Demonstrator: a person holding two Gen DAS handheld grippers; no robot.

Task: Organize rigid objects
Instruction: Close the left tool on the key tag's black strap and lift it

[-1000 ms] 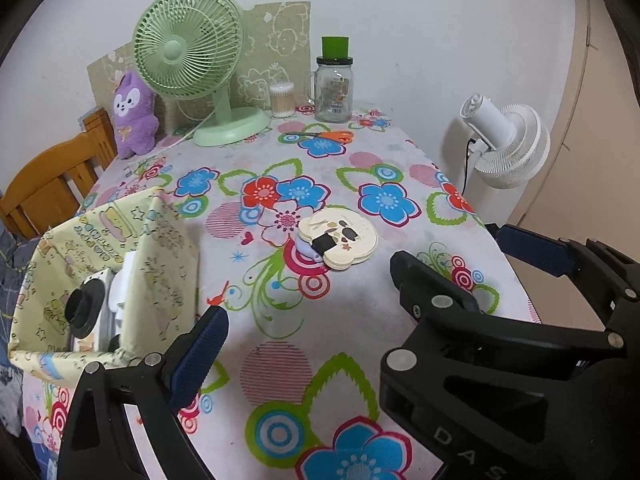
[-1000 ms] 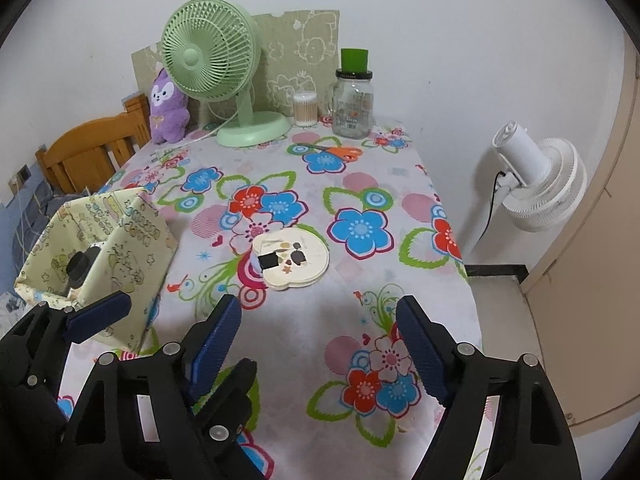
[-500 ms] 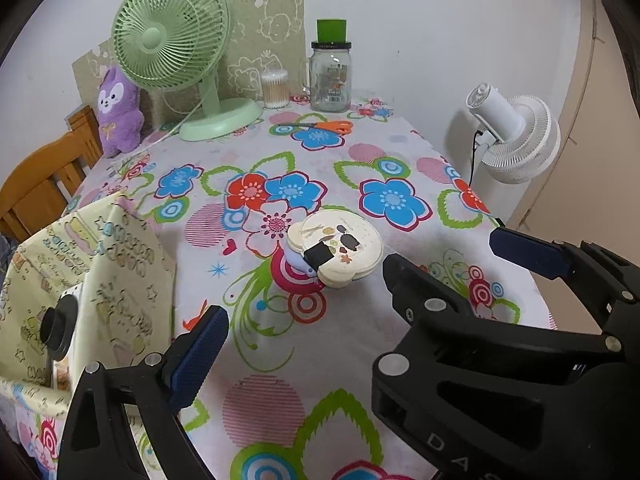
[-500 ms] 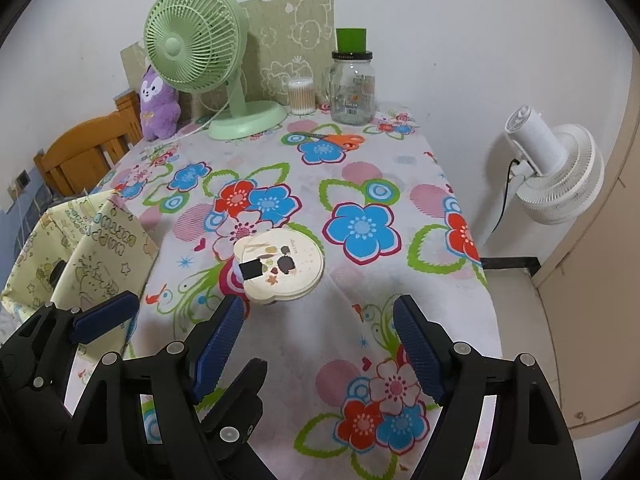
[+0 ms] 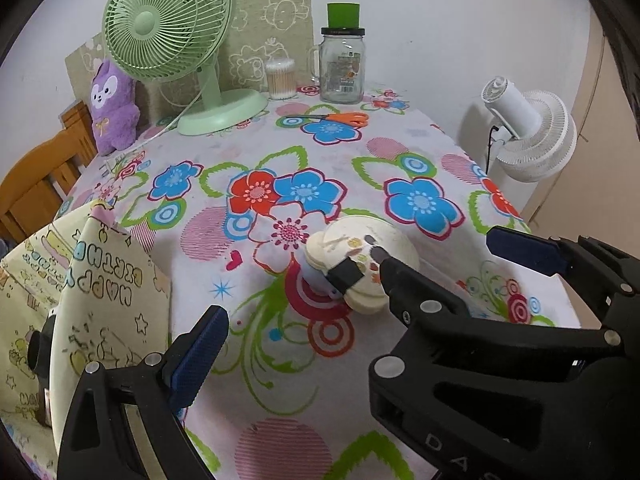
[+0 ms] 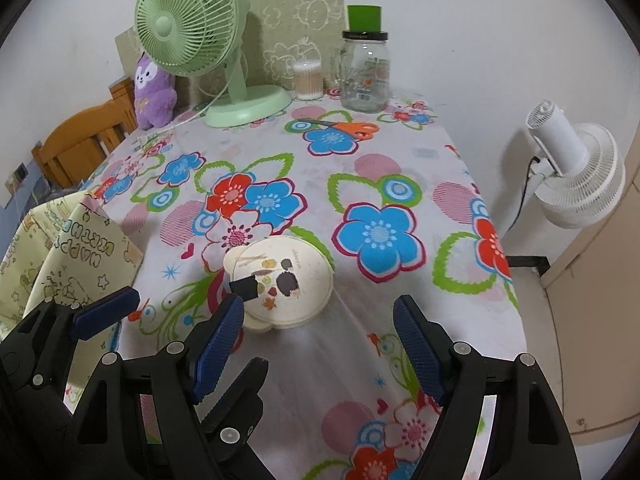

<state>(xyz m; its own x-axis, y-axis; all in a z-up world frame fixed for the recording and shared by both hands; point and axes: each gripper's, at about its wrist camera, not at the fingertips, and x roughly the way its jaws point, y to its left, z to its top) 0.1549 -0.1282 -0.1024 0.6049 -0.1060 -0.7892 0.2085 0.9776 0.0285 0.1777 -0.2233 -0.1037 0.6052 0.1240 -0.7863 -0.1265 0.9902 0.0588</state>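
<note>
Though both grippers are close to it, the round cream case (image 6: 286,282) has not been picked up. It lies flat on the flowered tablecloth (image 6: 376,236), with little pictures and a small black square on its lid. The right gripper (image 6: 320,344) hangs just in front of the case with its two blue pads spread wide and nothing between them. The left gripper (image 5: 360,296) is also wide open and empty, and the case sits past its tips.

To the left of the case stands a yellow cloth box (image 5: 80,280) with cartoon drawings on it. A black and white thing (image 5: 40,354) is already inside, but it is too hidden to name. That looks like one thing put away.

Far behind the case are orange scissors (image 6: 340,126), a glass jar (image 6: 365,76), a tub of cotton swabs (image 6: 308,80), a green fan (image 6: 192,28) and a purple plush toy (image 6: 154,92). My guess is the case goes in next, and most of the tidying is still to do.
</note>
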